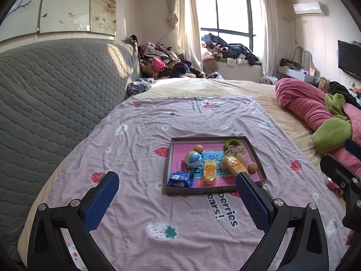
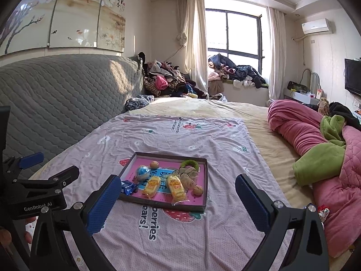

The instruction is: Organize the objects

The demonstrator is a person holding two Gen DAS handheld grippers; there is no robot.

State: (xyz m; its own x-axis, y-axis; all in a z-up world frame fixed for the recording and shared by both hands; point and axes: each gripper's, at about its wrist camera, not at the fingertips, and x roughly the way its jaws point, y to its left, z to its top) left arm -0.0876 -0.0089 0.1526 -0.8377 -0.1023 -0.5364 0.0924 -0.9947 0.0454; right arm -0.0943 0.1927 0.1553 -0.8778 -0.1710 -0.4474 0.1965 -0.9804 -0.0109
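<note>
A shallow dark tray (image 1: 168, 158) (image 2: 205, 180) with a pink floor sits on the strawberry-print sheet. It holds two yellow snack packs (image 1: 209, 171) (image 2: 151, 187), a blue biscuit packet (image 1: 180, 180) (image 2: 127, 187), a blue-and-white ball (image 1: 192, 158) (image 2: 142, 172), two walnuts (image 1: 198, 148) (image 2: 197, 190), a green ring (image 1: 232, 144) (image 2: 189, 164) and a beige pouch (image 1: 235, 152) (image 2: 189, 173). My left gripper (image 1: 177, 180) is open and empty, held above the sheet in front of the tray. My right gripper (image 2: 178, 183) is open and empty, just short of the tray.
A grey quilted headboard (image 1: 56, 85) runs along the left. Rolled pink and green blankets (image 2: 315, 149) lie on the right of the bed. Piles of clothes (image 1: 162, 61) sit by the window. The other gripper shows at each view's edge (image 1: 340, 176) (image 2: 33, 187).
</note>
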